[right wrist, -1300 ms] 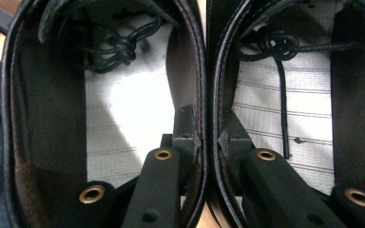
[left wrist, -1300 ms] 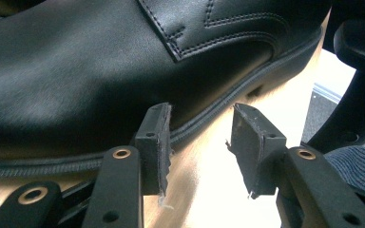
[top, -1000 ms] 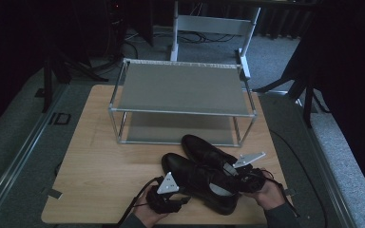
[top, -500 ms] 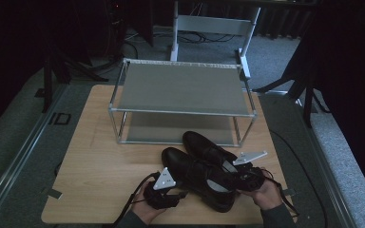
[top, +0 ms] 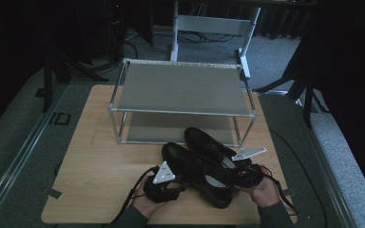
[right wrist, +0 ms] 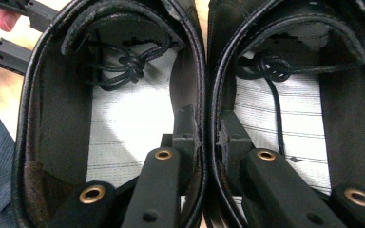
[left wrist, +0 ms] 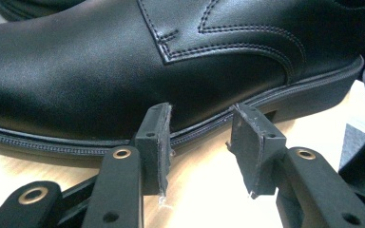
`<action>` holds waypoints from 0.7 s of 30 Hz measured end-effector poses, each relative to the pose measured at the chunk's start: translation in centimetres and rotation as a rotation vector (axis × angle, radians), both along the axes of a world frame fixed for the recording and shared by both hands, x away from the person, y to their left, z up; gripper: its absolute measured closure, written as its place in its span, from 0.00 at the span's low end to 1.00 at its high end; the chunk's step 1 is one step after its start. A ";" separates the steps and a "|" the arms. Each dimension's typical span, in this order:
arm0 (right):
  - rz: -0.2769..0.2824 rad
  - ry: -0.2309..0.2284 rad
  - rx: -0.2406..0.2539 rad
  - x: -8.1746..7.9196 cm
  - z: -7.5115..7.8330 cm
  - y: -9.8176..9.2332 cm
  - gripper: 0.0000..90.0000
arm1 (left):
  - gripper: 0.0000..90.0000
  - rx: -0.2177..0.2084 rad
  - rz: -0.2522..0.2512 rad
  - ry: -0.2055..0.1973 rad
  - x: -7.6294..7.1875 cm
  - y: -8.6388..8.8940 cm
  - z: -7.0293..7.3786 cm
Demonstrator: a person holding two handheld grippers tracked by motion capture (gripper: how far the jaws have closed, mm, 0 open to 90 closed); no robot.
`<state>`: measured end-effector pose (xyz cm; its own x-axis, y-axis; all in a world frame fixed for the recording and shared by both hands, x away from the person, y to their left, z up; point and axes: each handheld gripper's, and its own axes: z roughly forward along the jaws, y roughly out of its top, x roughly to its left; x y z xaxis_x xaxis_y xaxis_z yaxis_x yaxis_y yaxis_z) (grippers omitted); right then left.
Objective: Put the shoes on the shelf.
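Fingers first, high view: my left gripper (top: 164,183) sits at the near edge of the table (top: 90,161), against the outer side of the nearer shoe (top: 197,173); my right gripper (top: 247,173) is at the heels of both shoes. From up here I cannot tell how either pair of fingers stands. The two shoes lie side by side, touching, near the front edge, just short of the rack (top: 183,102). Both shelves are bare, so I judge the job, likely shelving the pair, as hardly begun: nothing lifted, nothing placed.

Left gripper view: fingers (left wrist: 154,142) apart, gripping nothing. The shoe's sole edge (left wrist: 123,137) runs just beyond the tips, touching or nearly so; I cannot tell which.

Right gripper view: fingers (right wrist: 185,137) drawn together on the two adjoining inner walls (right wrist: 204,85), one finger inside each shoe, pinching the pair as one. Laces (right wrist: 128,66) are tucked inside. The grip looks set; the lift and the placing remain.
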<state>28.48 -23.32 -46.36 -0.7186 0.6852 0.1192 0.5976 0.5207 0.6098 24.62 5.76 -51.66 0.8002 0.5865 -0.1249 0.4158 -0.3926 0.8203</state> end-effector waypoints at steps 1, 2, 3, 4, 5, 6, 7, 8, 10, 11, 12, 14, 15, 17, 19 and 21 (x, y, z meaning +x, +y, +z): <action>-0.005 -0.008 0.002 0.1 0.1 0.1 0.90 | 0.65 -0.004 0.006 -0.003 0.0 0.0 0.0; -0.009 -0.007 0.004 0.1 0.1 0.2 0.90 | 0.65 -0.007 0.012 -0.005 0.1 0.1 0.2; -0.014 -0.013 0.010 0.3 0.2 0.2 0.90 | 0.65 -0.008 0.017 -0.007 0.2 0.2 0.3; -0.020 -0.010 0.013 0.3 0.2 0.3 0.90 | 0.65 -0.012 0.022 -0.010 0.3 0.3 0.4; -0.025 -0.015 0.016 0.5 0.3 0.4 0.90 | 0.65 -0.013 0.027 -0.012 0.3 0.4 0.4; -0.027 -0.017 0.015 0.5 0.3 0.5 0.90 | 0.65 -0.016 0.030 -0.014 0.4 0.5 0.6; -0.030 -0.021 0.014 0.6 0.3 0.7 0.90 | 0.65 -0.017 0.035 -0.017 0.5 0.6 0.7; -0.035 -0.024 0.015 0.7 0.3 0.8 0.90 | 0.65 -0.019 0.038 -0.019 0.5 0.6 0.7; -0.042 -0.021 0.018 1.0 0.3 1.0 0.90 | 0.65 -0.022 0.042 -0.024 0.6 0.7 0.9; -0.041 -0.019 0.023 1.1 0.2 1.1 0.90 | 0.64 -0.023 0.046 -0.027 0.7 0.7 1.0; -0.052 -0.014 0.029 1.4 0.2 1.2 0.90 | 0.64 -0.021 0.046 -0.028 0.8 0.8 1.1; -0.067 -0.011 0.037 1.7 0.1 1.4 0.90 | 0.64 -0.022 0.049 -0.030 0.8 0.8 1.1; -0.074 -0.010 0.039 1.9 0.0 1.5 0.90 | 0.64 -0.022 0.050 -0.031 0.9 0.8 1.1; -0.088 -0.013 0.038 2.2 0.0 1.6 0.90 | 0.64 -0.021 0.054 -0.030 0.9 0.9 1.1; -0.095 -0.015 0.036 2.6 0.0 1.6 0.90 | 0.64 -0.019 0.054 -0.028 1.0 0.9 1.1; -0.106 -0.019 0.037 2.8 0.0 1.7 0.90 | 0.64 -0.019 0.057 -0.029 1.1 0.9 1.1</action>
